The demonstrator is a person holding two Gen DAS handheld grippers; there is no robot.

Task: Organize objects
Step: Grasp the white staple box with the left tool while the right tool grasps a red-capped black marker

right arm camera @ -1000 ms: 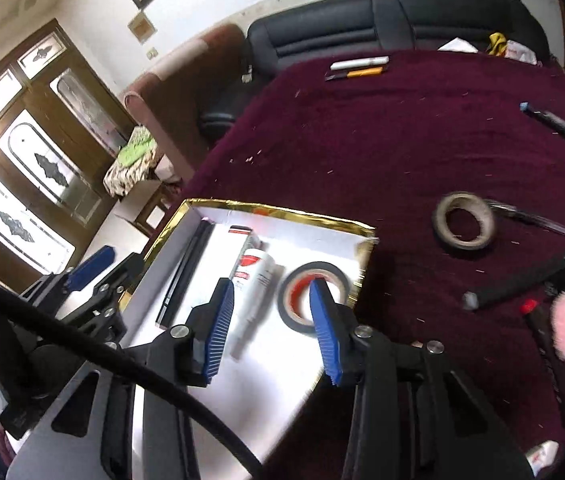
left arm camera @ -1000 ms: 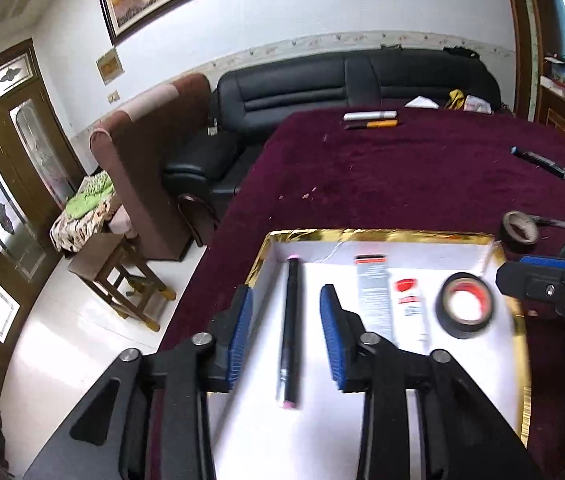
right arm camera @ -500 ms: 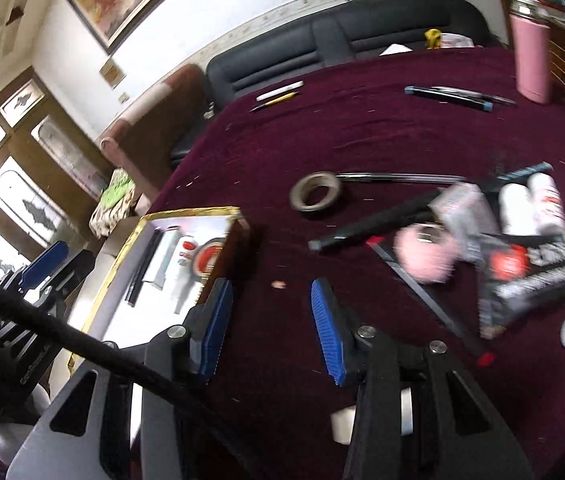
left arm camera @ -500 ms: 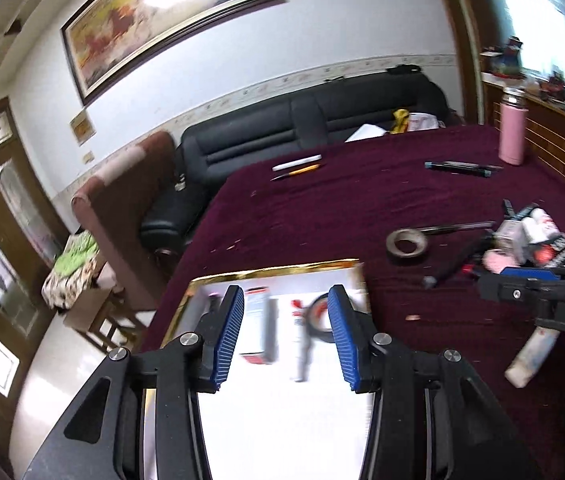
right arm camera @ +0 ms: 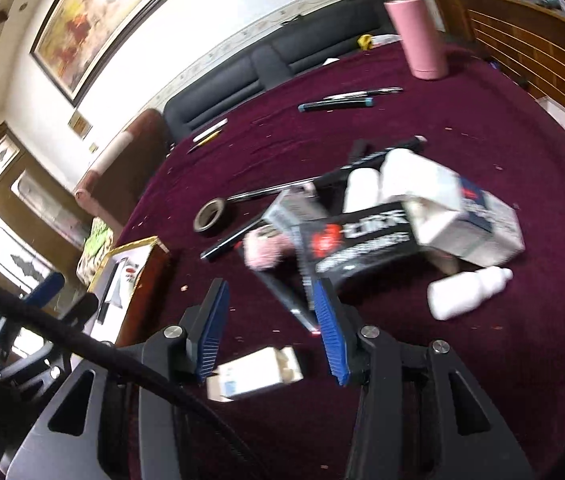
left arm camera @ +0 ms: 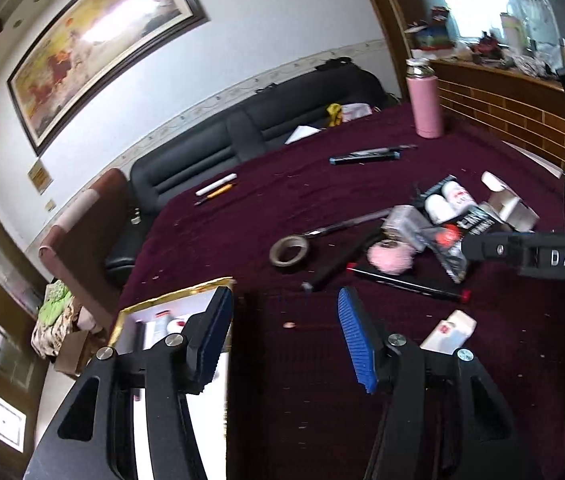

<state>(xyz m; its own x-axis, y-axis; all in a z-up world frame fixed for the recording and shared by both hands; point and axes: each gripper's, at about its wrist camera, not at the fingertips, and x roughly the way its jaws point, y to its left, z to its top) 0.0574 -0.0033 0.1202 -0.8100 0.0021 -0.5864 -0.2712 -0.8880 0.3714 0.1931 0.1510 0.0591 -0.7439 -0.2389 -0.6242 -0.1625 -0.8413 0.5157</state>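
The small carton [right arm camera: 254, 372] lay flat on the maroon tablecloth [right arm camera: 462, 128], long axis running left-right, flap end toward the right. The right gripper [right arm camera: 270, 332] hovered directly above it, jaws spread, empty. The left gripper [left arm camera: 286, 340] was likewise released, beside the gold-rimmed tray [left arm camera: 174, 296].

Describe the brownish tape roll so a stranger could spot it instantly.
Start at the maroon-covered table and find the gold-rimmed tray at its near left edge. Just beyond the tray's far corner, ahead of the cluttered pile, the tape roll lies flat on the cloth. It is the only ring-shaped thing outside the tray, dull brown with an open centre.
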